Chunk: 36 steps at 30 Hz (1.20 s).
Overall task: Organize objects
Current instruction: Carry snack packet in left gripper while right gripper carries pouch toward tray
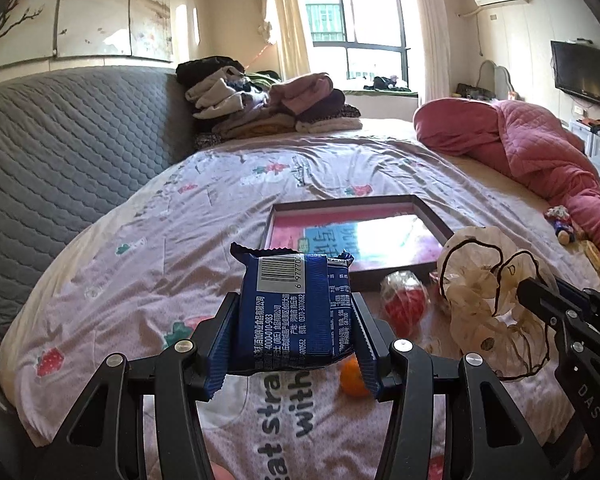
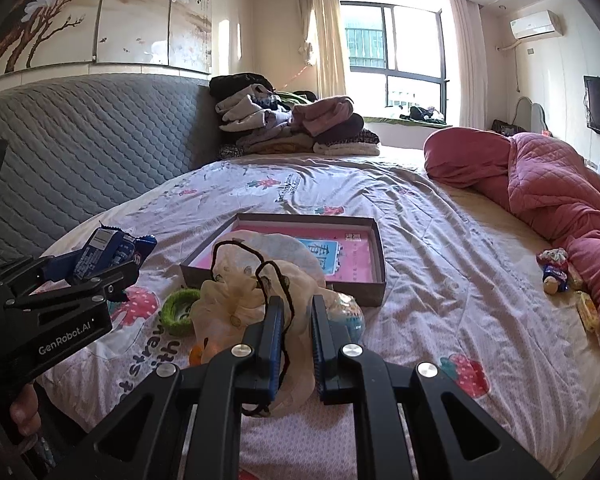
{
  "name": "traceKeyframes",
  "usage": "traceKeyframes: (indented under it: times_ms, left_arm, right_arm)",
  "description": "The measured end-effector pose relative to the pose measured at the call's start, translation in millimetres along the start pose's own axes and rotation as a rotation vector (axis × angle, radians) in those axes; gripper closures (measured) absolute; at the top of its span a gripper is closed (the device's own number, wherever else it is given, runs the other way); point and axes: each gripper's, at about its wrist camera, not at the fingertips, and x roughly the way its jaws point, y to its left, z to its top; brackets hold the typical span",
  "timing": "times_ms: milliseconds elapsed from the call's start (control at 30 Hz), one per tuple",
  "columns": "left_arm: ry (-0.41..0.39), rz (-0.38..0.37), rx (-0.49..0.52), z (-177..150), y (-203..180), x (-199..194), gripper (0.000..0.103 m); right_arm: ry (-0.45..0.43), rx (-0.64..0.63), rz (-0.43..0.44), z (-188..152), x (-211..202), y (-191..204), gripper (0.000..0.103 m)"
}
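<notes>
My left gripper [image 1: 294, 304] is shut on a blue snack packet [image 1: 296, 320], held upright above the bedsheet with its barcode at the top. From the right wrist view, that gripper [image 2: 100, 268] and the packet [image 2: 108, 252] hang at the left. My right gripper [image 2: 298, 308] is shut on a sheer cream fabric piece with black edging [image 2: 236, 300], lifted off the bed; the same fabric [image 1: 484, 292] shows at the right of the left wrist view. Behind both lies a shallow dark box [image 1: 432, 216] with a pink lining, also in the right wrist view [image 2: 380, 264].
On the sheet near the box lie a red wrapped ball [image 1: 406, 300], a small orange thing [image 1: 354, 376] and a green ring [image 2: 178, 312]. A stack of folded clothes [image 1: 268, 108] sits at the far end and a pink quilt [image 1: 540, 148] at right, with small toys [image 1: 562, 224] beside it.
</notes>
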Motion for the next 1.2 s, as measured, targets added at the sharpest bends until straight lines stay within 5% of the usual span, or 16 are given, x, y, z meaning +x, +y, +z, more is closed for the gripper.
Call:
traceKeyframes:
  times_ms: [1200]
  left_arm:
    - [0.062,-0.071,-0.023,40,-18,100,0.049]
  right_arm:
    - [-0.034,-0.03,-0.059,49,72,-22,0.09]
